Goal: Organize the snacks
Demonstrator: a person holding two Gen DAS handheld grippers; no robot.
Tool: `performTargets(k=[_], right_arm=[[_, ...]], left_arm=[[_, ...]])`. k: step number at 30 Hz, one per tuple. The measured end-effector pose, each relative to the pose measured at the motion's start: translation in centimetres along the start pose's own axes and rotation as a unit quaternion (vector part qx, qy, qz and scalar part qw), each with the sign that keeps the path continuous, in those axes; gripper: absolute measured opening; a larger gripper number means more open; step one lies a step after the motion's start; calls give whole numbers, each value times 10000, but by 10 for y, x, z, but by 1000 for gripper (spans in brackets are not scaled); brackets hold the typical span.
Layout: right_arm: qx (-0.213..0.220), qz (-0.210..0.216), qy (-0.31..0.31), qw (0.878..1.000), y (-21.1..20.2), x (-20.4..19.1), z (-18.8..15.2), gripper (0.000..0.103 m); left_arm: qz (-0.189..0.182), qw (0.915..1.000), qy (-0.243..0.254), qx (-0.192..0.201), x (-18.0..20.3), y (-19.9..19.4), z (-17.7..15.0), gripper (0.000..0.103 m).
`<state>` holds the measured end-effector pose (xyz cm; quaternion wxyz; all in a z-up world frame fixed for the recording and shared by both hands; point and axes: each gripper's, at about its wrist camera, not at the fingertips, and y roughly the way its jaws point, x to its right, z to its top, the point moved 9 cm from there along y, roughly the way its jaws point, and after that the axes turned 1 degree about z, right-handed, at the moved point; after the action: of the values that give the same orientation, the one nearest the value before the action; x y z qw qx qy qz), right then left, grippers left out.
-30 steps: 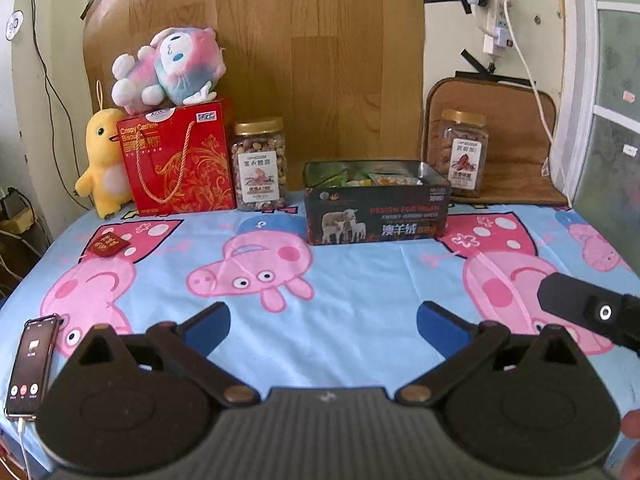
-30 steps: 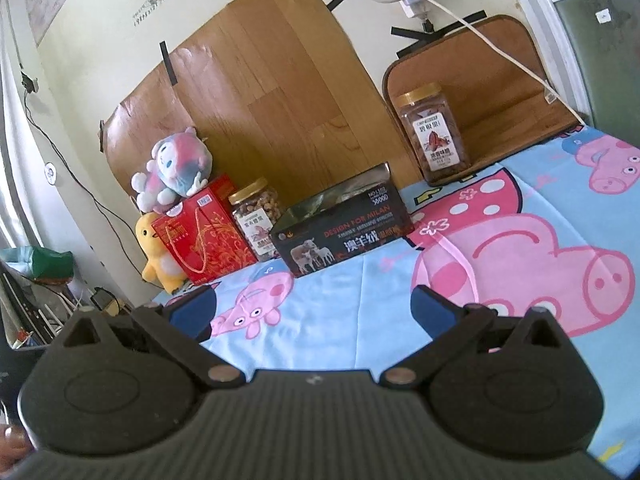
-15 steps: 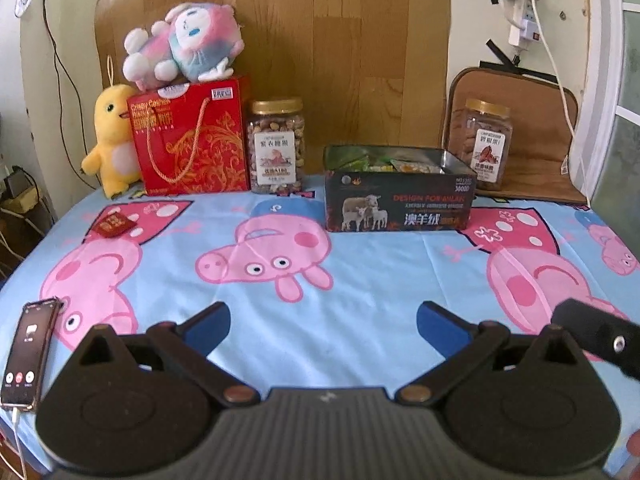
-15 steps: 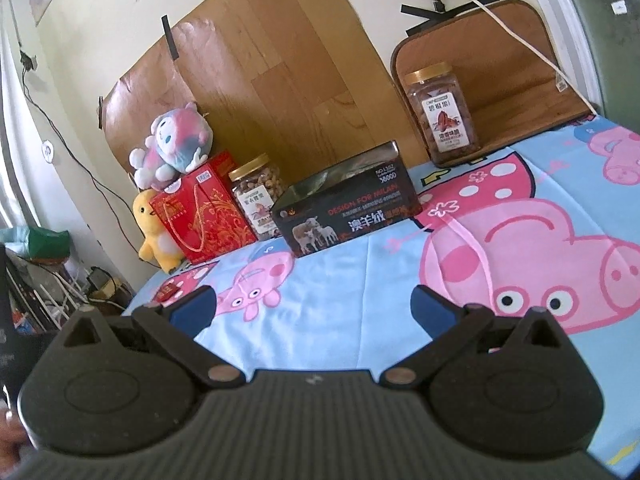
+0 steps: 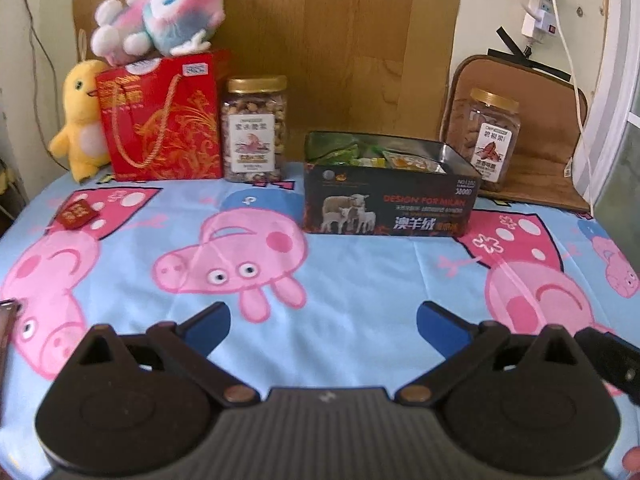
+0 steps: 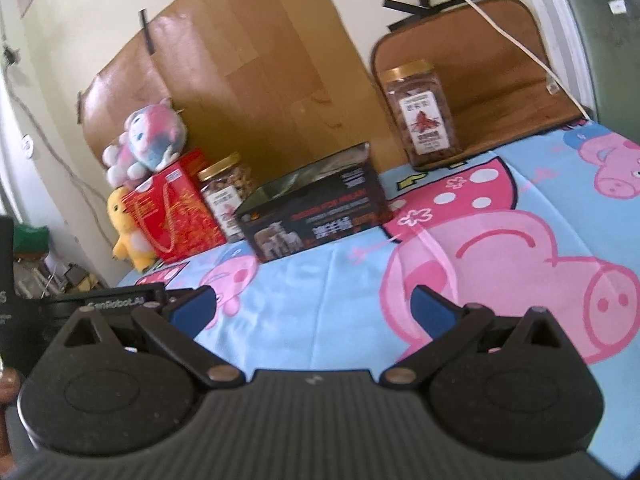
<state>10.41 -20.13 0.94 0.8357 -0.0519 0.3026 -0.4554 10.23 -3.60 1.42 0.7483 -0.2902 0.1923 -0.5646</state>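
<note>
Table: pig-print blue cloth (image 5: 360, 280), wood panel behind.
Tin: open snack box (image 5: 390, 200) holds packets.
Left: red packet (image 5: 76, 214) lies outside.
Claws: left claw (image 5: 323, 320) and right claw (image 6: 314, 306) apart, empty.

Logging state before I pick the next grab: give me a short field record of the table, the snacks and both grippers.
surface: table with blue pig-print cloth
open tin box: centre back, lid off, snack packets inside
mixed-nut jar: left of the tin, gold lid on
second nut jar: right of the tin, on a brown mat
red gift bag: far left, plush toy on top
small red packet: loose on the cloth, left
left gripper: open, empty
right gripper: open, empty
</note>
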Motion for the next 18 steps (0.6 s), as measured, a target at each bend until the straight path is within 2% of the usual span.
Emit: performTargets(k=[2,5,18], right_arm=[[35,-5,64,10000,3,6,5,103],[110,-82,63,9999,7,12,12,103],[-95,-83,58,9999,33,21,14,103]], left_arm=[[21,10000,59,1,3,8,3,103],[240,9996,165,26,4,17,3,103],[378,9981,471,-88,4,46,2,103]])
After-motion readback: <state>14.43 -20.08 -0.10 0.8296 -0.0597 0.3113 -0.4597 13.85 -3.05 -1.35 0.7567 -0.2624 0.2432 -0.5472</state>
